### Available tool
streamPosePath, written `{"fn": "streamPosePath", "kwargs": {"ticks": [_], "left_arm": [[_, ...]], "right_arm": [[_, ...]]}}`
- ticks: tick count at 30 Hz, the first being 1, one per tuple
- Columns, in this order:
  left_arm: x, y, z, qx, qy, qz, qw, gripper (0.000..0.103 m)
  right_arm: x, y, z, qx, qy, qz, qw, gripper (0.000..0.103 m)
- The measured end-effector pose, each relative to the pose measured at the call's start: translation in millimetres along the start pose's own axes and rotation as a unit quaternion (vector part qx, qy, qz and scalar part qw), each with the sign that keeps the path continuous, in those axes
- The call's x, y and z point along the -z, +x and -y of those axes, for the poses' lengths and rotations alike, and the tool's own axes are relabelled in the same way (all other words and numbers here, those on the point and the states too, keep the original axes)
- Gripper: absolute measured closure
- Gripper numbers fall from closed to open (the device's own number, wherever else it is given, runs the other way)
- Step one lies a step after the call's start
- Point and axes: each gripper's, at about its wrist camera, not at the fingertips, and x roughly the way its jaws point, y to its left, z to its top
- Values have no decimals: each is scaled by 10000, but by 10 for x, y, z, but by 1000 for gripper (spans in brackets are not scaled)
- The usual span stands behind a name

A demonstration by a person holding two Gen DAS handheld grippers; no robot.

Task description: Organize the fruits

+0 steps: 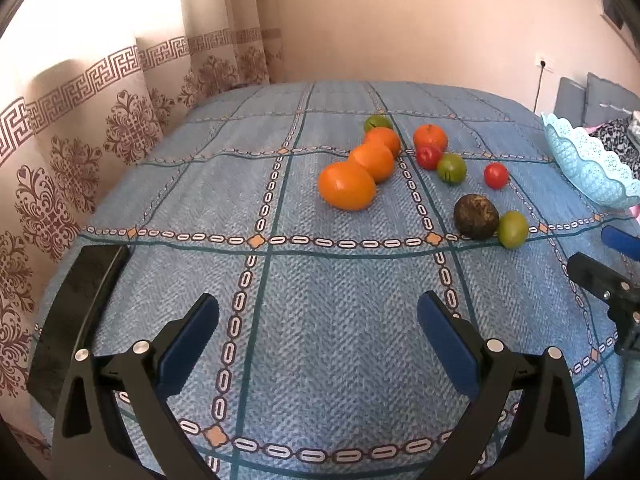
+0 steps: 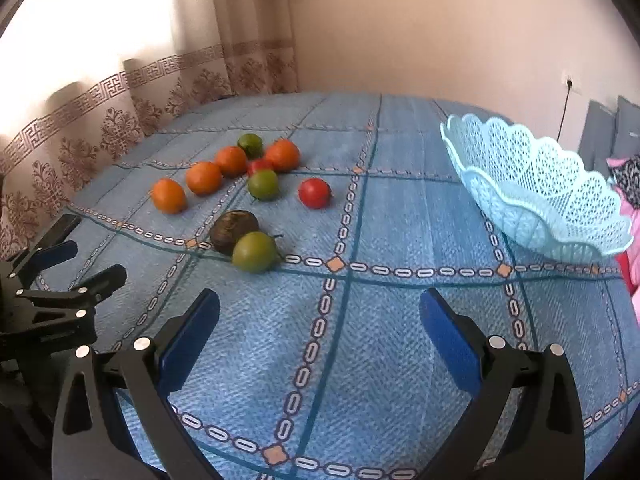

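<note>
Several fruits lie loose on the blue patterned cloth [image 1: 320, 340]: oranges [image 1: 347, 185] [image 2: 169, 195], green fruits [image 1: 513, 229] [image 2: 255, 251], red fruits [image 1: 496, 175] [image 2: 315, 193] and one dark brown fruit [image 1: 476, 216] [image 2: 234, 227]. A light blue lace-pattern basket [image 2: 536, 196] stands tilted at the right, empty; its rim shows in the left wrist view [image 1: 586, 164]. My left gripper [image 1: 318, 316] is open and empty, well short of the fruits. My right gripper [image 2: 320, 312] is open and empty, just before the nearest green fruit.
A black phone-like slab [image 1: 76, 320] lies at the cloth's left edge. Patterned curtains [image 1: 80, 140] hang at the left. Grey cushions [image 2: 616, 128] and pink fabric [image 2: 634, 236] sit behind the basket. The right gripper's body shows in the left view [image 1: 608, 288], the left gripper's in the right view [image 2: 52, 300].
</note>
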Motion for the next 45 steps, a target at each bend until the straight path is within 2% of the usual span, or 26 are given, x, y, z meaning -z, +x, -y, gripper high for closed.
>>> {"fn": "streamPosePath", "kwargs": {"ticks": [9, 45], "left_arm": [[14, 21, -10, 53, -67, -51, 10000, 5], [21, 3, -5, 41, -102, 29, 9999, 5]], "right_arm": [[-15, 46, 107, -122, 249, -104, 9996, 2], [-15, 103, 118, -349, 274, -196, 9988, 2]]}}
